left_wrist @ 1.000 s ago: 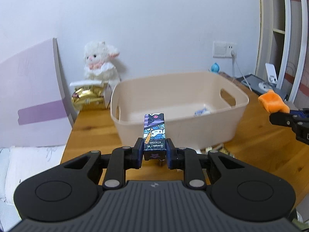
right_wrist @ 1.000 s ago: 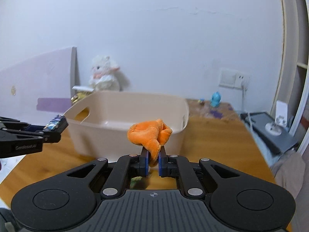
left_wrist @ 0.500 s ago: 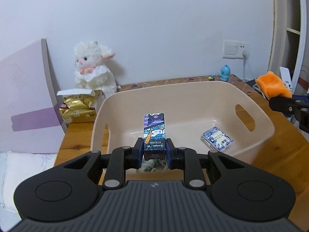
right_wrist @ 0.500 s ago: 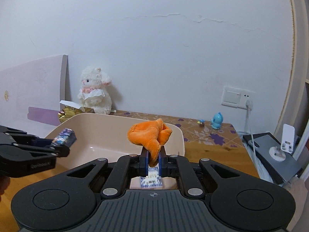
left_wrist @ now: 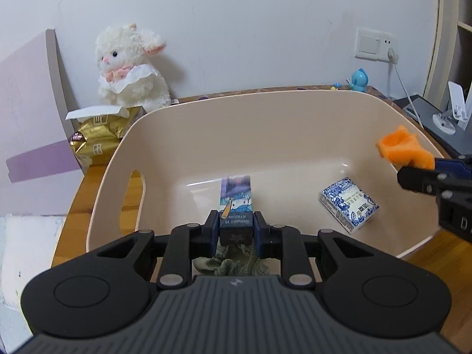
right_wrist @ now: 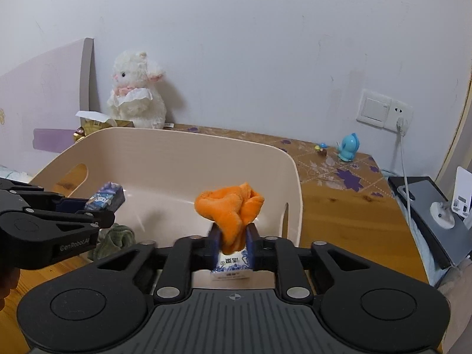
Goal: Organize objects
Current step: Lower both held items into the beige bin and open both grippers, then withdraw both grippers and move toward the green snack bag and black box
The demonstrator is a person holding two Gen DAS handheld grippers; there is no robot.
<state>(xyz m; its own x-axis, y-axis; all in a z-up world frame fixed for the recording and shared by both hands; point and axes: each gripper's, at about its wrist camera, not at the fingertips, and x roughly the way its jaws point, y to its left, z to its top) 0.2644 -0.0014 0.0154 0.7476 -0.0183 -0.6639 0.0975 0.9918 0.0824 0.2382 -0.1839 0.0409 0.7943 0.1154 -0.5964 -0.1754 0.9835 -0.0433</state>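
Note:
A beige plastic bin (left_wrist: 265,112) stands on the wooden table. My left gripper (left_wrist: 236,227) is shut on a small cartoon-printed box (left_wrist: 236,200) and holds it over the bin's left half. From the right wrist, that box (right_wrist: 107,199) hangs just inside the left rim. My right gripper (right_wrist: 233,236) grips a crumpled orange cloth (right_wrist: 230,209) above the bin's right side. The cloth still sits between the fingers. A blue-and-white carton (left_wrist: 348,205) lies on the bin floor. A green cloth (left_wrist: 233,262) lies bunched under my left gripper, at the bin's near wall.
A white plush lamb (left_wrist: 129,67) and a gold packet (left_wrist: 100,138) sit behind the bin, beside a leaning purple board (left_wrist: 26,118). At the back right are a blue toy (right_wrist: 349,147), a wall socket (right_wrist: 383,109) with a cable, and a grey device (right_wrist: 424,206) with a white stand.
Both grippers moved forward and down over the bin, which now fills the view. The right gripper's fingers stand a little wider apart around the cloth. The box's far end is blurred.

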